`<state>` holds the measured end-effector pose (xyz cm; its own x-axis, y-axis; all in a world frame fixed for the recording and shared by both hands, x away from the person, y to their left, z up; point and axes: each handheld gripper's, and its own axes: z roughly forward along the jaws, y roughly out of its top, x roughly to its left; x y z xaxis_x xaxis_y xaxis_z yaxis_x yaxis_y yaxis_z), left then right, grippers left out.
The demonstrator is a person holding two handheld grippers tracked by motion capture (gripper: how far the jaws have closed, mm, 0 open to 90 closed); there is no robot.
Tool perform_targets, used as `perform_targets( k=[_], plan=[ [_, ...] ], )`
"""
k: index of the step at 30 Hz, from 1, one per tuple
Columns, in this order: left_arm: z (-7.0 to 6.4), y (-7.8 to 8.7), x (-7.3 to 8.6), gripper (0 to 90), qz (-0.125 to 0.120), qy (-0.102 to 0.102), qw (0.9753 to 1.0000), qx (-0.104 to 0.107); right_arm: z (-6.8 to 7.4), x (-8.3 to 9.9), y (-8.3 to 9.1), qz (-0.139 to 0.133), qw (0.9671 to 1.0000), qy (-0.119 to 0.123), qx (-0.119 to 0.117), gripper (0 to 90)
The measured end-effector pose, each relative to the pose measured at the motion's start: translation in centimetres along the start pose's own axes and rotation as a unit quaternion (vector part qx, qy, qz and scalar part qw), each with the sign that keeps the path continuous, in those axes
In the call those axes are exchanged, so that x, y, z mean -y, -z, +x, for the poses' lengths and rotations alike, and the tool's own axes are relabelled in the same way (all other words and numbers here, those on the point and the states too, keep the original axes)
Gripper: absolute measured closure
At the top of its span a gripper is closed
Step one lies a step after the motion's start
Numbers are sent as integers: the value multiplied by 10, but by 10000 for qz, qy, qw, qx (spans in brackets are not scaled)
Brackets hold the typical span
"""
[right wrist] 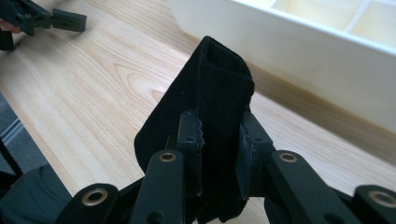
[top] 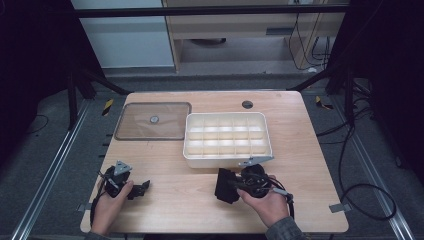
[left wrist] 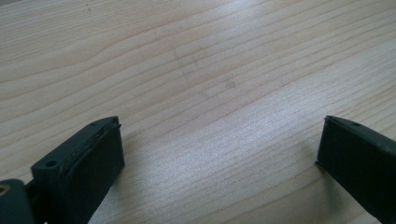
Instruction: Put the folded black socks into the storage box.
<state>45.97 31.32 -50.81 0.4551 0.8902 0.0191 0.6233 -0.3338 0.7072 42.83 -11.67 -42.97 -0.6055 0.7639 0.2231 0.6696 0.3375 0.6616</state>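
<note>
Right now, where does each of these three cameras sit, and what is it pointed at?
High view: above the table, looking forward and down; both hands enter below.
Left gripper view: on the left gripper, facing bare wood between open jaws.
Right gripper view: on the right gripper, clamping a black strap beside the white tray.
Shared: high and right views show the tray.

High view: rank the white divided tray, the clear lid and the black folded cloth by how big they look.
1. white divided tray
2. clear lid, nearly as big
3. black folded cloth, smallest, pinched in the right gripper
</note>
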Motion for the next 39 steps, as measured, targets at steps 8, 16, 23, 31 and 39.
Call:
perform_targets(
  k=[8,16,23,31,39],
  plan=[
    [1,-2,-1,0,-24,-22,10000,18,-16,4,27,-96,9997,26,227,742],
    [1,-2,-1,0,-24,-29,10000,24,-30,-1,58,-286,9986,-5,451,742],
    [1,-2,-1,0,-16,-39,10000,21,-40,-6,79,-370,9978,-47,546,742],
    [1,-2,-1,0,-16,-28,10000,18,-48,-16,91,-453,9971,-66,607,741],
    [0,-2,-1,0,-35,-9,10000,32,-58,-34,90,-400,9962,-35,774,740]
  ],
)
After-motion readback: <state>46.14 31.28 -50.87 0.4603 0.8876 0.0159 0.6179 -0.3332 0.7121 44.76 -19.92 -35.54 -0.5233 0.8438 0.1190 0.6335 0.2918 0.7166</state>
